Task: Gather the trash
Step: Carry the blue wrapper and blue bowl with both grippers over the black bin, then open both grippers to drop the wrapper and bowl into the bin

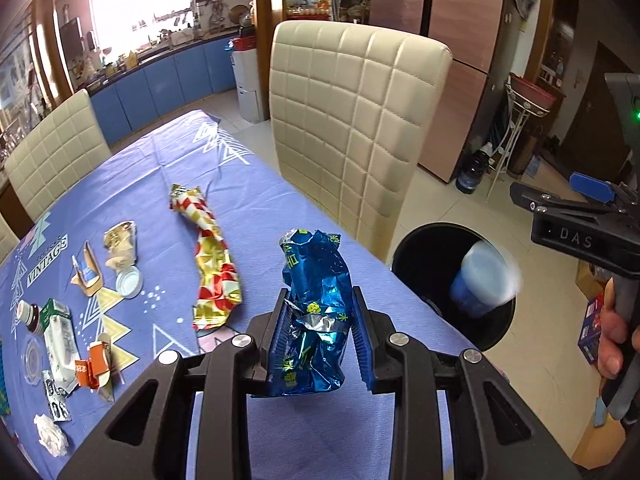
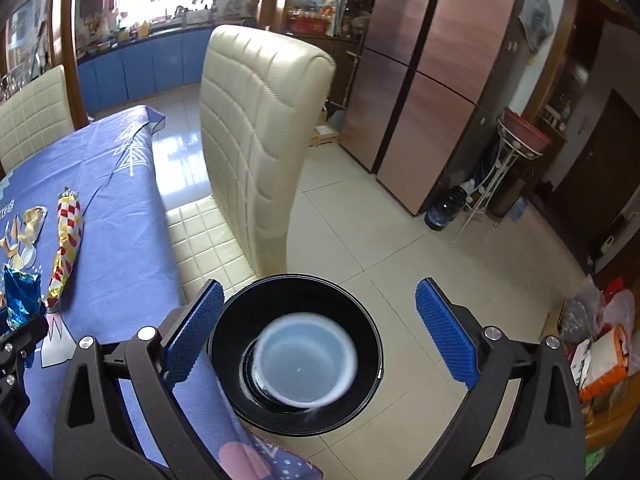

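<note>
Jaws of our right gripper (image 2: 318, 334) stand wide apart with nothing between the pads, directly above the round black plastic trash bin (image 2: 362, 364) on the floor; a translucent bluish plastic cup (image 2: 306, 364), blurred, sits in the bin's mouth below them, clear of both pads, so we judge it released and dropping in. Our left gripper (image 1: 320, 332) has its jaws clamped on a crumpled blue foil snack bag (image 1: 314, 308), held upright above the near edge of the bench (image 1: 248, 176), which wears a blue patterned cloth. We judge the step in hand to be disposal: one piece going in, the next already lifted. What follows calls for carrying the blue bag sideways past the bench edge until it hangs over the bin's opening, then parting the jaws; the right gripper should clear out first so the two do not collide. Further along the bench lie a long red, white and gold checked foil wrapper (image 1: 210, 260), a round white lid (image 1: 129, 281), torn card packaging (image 1: 86, 270), a green and white carton (image 1: 56, 328) and a crumpled white tissue (image 1: 50, 436), all left to collect. Beyond stands a cream quilted chair (image 1: 356, 120)
</note>
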{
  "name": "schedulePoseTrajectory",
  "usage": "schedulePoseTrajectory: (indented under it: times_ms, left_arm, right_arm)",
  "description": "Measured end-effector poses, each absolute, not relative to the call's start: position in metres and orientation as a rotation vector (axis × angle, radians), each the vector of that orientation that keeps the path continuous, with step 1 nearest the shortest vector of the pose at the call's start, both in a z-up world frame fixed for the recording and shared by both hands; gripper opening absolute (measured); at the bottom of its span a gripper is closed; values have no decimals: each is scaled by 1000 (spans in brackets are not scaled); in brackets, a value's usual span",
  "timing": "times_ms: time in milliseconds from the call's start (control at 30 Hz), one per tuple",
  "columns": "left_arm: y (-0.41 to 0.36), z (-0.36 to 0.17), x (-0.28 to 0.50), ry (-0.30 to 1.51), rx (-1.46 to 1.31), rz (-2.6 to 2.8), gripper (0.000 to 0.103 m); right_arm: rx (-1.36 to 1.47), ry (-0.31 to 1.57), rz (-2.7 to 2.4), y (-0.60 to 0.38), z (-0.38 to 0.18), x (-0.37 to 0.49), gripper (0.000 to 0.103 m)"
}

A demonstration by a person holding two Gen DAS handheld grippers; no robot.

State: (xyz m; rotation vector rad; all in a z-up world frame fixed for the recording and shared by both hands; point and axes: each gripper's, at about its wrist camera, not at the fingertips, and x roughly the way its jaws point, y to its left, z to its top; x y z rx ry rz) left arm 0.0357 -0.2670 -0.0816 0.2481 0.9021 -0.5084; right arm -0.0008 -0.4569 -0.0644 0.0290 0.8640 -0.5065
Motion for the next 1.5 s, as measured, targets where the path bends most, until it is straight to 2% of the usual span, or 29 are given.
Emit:
schedulePoseTrajectory:
  times_ms: [1033,1067,1133,1167,1200,1333,1500]
  left_arm:
    - [-403,-86,30,875,368,-778,31]
    - [-406,-85,31,870,364,-780,32]
    - [-412,-83,33,862,359,-782,53]
    - [-413,-82,34,856,352,-782,70]
    - [-414,-79,35,839,332,-785,76]
    - [-418,-73,37,807,305,-788,83]
    - [-413,-72,39,808,300,-774,84]
  right_arm:
    - [169,849,-686,-523,-66,-61,96]
    - [171,847,-692,-525,-65,-62,96]
    - [178,842,-705,-528,-63,-66,96]
    - [178,840,-712,-529,-62,-67,96]
    - [178,839,-718,-530,-62,-67,96]
    - [190,834,-743,-535,-59,-74,96]
    - [185,832,-739,-531,-56,-73,96]
